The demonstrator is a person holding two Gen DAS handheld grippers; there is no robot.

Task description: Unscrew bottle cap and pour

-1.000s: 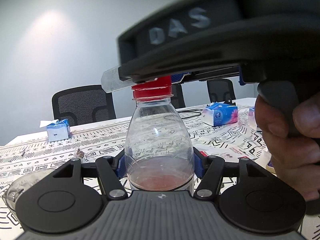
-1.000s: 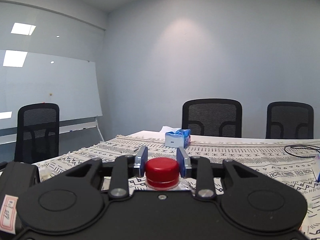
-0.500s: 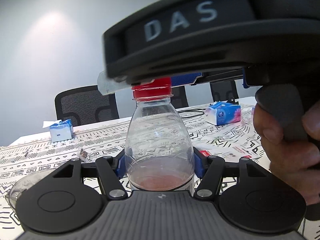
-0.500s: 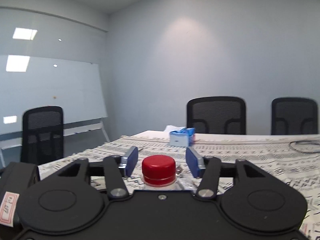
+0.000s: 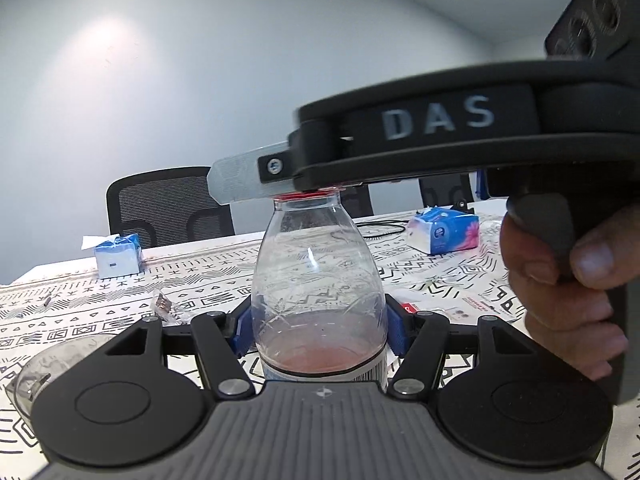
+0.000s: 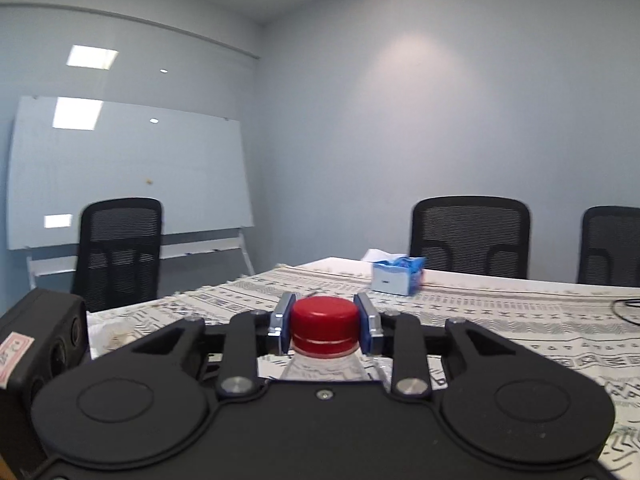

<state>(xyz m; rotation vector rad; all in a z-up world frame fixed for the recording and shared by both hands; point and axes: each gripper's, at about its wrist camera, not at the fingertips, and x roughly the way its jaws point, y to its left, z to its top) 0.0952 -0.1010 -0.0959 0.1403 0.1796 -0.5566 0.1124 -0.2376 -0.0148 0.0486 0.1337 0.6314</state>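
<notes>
A clear cup (image 5: 38,368) is sitting at the near left edge of the worktop (image 5: 200,280), beside the left gripper (image 5: 318,330). A small blue tissue box (image 5: 118,256) is standing toward the far left corner. The left gripper's blue-padded fingers (image 5: 242,332) are clamping the lower body of the bottle (image 5: 318,280), which is standing upright near the middle of the patterned worktop with a little pinkish liquid at its bottom. Above it, the right gripper (image 6: 324,322) is reaching in level from the right, and its fingers (image 6: 280,320) are pressing on both sides of the red cap (image 6: 324,318), which is sitting on the bottle's neck. To the right, a hand (image 5: 568,292) is wrapping around the right gripper's handle. Behind it, a blue and pink tissue pack (image 5: 444,230) is lying toward the far right of the worktop.
</notes>
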